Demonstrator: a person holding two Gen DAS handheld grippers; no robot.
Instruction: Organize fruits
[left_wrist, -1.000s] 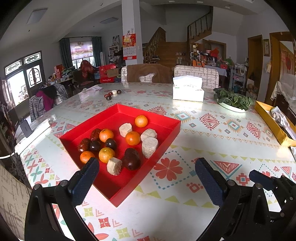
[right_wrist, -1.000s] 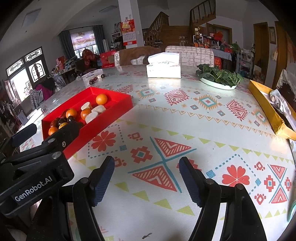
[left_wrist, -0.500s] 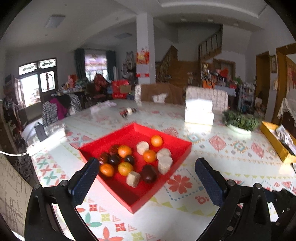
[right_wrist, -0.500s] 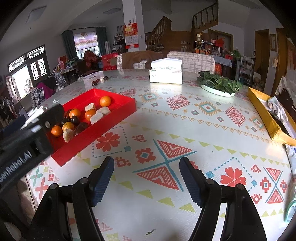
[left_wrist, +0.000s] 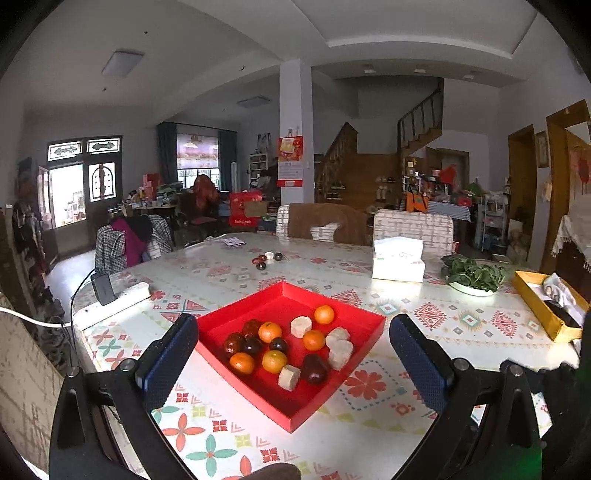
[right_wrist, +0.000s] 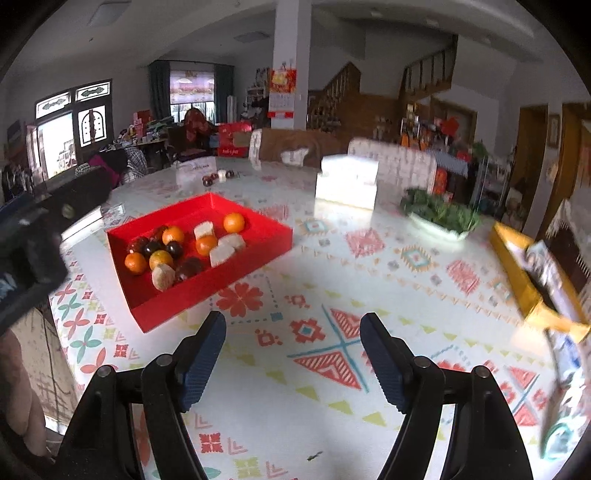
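Note:
A red tray (left_wrist: 360, 314) on the patterned table holds several oranges (left_wrist: 270, 331), dark plums (left_wrist: 314, 367) and pale cut fruit chunks (left_wrist: 340, 353). It also shows in the right wrist view (right_wrist: 258, 225), to the left. My left gripper (left_wrist: 293, 360) is open and empty, raised above the near side of the tray. My right gripper (right_wrist: 293, 360) is open and empty over the table, to the right of the tray. The left gripper body (right_wrist: 33, 229) shows at the left edge of the right wrist view.
A white tissue box (left_wrist: 398, 258), a plate of greens (left_wrist: 471, 275) and a yellow box (left_wrist: 543, 304) stand at the back right. A few loose plums (left_wrist: 267, 258) lie far across the table. A power strip with a charger (left_wrist: 110, 299) sits at the left edge.
Both grippers have risen and tilted up, so the tray looks farther away and lower in view. The jaws stay open and empty. The fruits have not moved.

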